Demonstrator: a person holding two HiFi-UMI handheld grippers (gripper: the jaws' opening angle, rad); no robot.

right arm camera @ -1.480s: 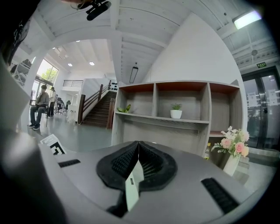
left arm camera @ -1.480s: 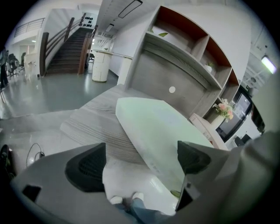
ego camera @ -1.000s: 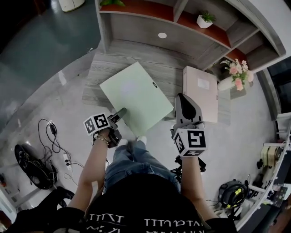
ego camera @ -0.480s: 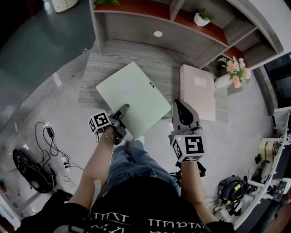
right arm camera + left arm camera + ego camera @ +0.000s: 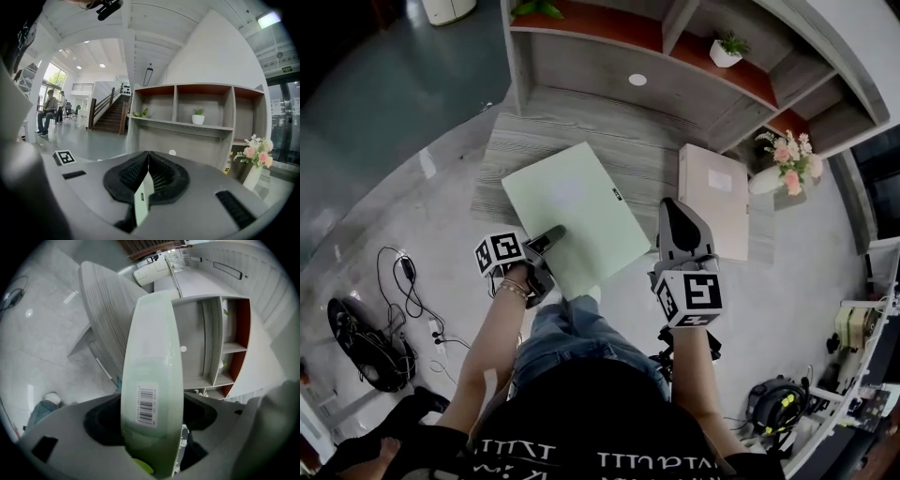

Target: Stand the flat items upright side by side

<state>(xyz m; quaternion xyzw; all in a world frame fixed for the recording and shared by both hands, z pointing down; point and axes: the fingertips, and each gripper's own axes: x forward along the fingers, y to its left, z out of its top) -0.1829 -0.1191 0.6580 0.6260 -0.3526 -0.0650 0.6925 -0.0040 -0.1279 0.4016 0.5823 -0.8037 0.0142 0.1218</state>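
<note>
**Left claw on the green box, right claw closed beside it**

Head view: the pale green file box lies flat and turned cornerwise on the grey wood table, in front of the shelf unit. Your left gripper reaches in at the box's near left edge. Your right gripper hangs over the green box's near right corner, between it and the pink file box. The pink box also lies flat, apart from the green one and just beside the vase of flowers.

Left gripper view: the green box's rounded edge, with its barcode label, runs straight up between the jaws of your left gripper. Those jaws have just been closing. They now stand at a middling width and sit against the box on both sides. The table and the shelf unit show behind the box.

Right gripper view: your right gripper's jaws meet at the tips. A thin pale strip shows in the slit lower down, and you cannot tell what it is. Ahead stands the shelf unit with a potted plant on it, and the vase of flowers is at the right.
</note>
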